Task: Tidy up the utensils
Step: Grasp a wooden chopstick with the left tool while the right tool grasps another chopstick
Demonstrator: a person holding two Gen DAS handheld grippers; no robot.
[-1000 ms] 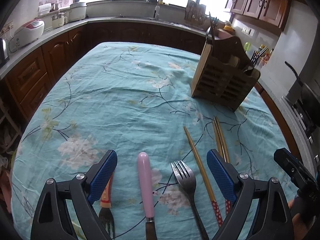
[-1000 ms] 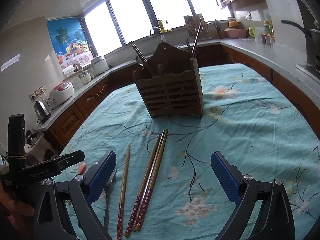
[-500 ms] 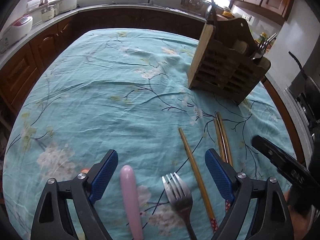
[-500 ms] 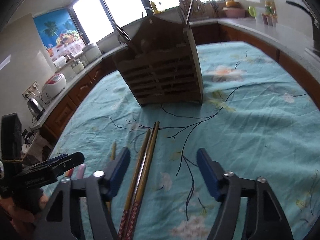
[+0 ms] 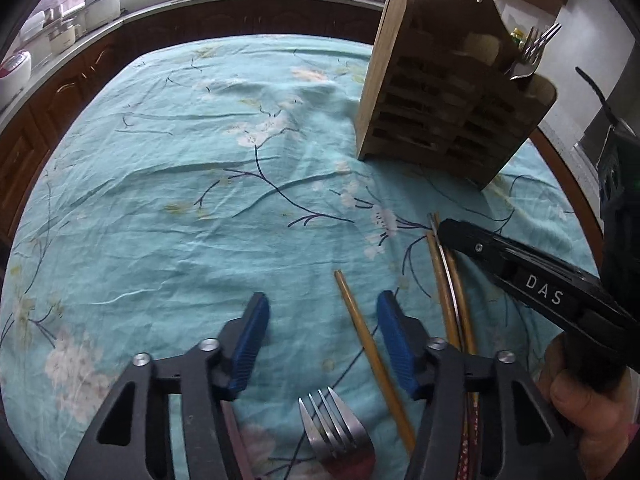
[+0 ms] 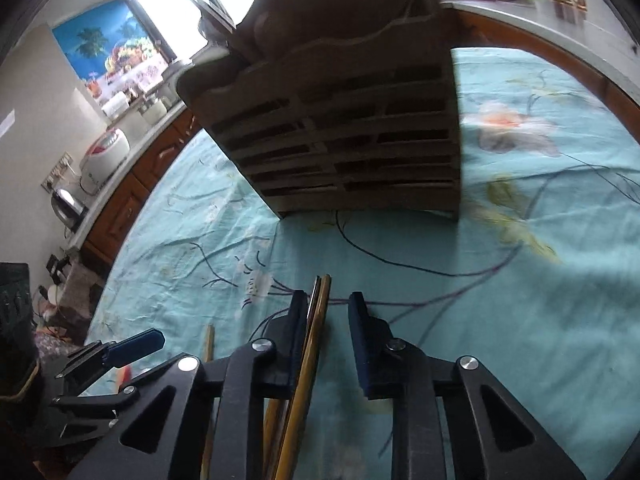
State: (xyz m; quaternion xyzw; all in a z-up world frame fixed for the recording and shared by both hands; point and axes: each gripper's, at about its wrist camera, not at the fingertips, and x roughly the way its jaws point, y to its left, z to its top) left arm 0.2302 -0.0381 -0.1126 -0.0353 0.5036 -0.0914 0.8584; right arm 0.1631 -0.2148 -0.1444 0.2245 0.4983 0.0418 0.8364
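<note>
One fork [image 5: 334, 426], three chopsticks [image 5: 450, 280]; left tool [image 5: 322, 336] agape, right tool [image 6: 326, 312] unclenched astride two.

Table [image 5: 576, 184] covered by teal floral tablecloth [image 5: 180, 184], wrinkled. On cloth: wooden utensil holder [image 5: 436, 108] upright; chopstick bundle [image 5: 454, 300]; single chopstick [image 5: 368, 340]; fork [image 5: 332, 428].

dark wood cabinets [image 5: 48, 112], bright window [image 6: 160, 16], grey countertop [image 5: 132, 16].
</note>
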